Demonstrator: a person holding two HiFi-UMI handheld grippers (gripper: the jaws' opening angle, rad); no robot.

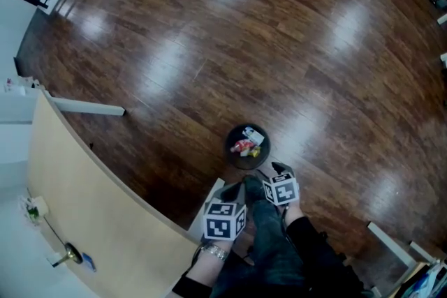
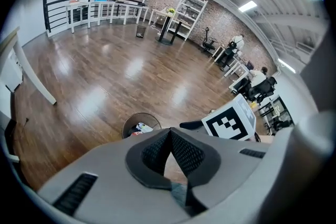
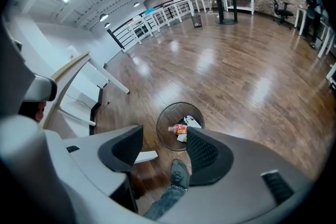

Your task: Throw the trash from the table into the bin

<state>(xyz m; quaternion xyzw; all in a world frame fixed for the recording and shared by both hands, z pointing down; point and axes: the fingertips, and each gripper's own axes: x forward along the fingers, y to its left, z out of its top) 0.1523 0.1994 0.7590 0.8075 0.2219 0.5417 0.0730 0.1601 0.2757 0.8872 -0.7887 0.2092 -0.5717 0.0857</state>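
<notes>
The right tool (image 3: 164, 136) hangs above the round black wire-mesh bin (image 3: 164, 124), pointing steeply down at it. Its two dark padded jaws stand well apart and nothing is between them. The open mouth of the bin shows in the gap just beyond them.

The trash lies inside that bin, below and ahead of the right tool: a crumpled red and yellow wrapper (image 3: 180, 129) with a white scrap of packaging (image 3: 192, 121) touching it on the far side.

The left tool (image 2: 169, 131) is held just beside the right one, a little nearer the person. Its jaws are pinched together at the tips and it grips nothing. From its own view the bin sits ahead and to the left.

The bin stands on a glossy dark brown plank floor (image 1: 209, 31). Under the right tool's jaws a leg in blue jeans ends in a grey shoe (image 3: 178, 173), planted near the bin. A long bench with a pale beige top (image 1: 91, 213) runs off to the left tool's left.
</notes>
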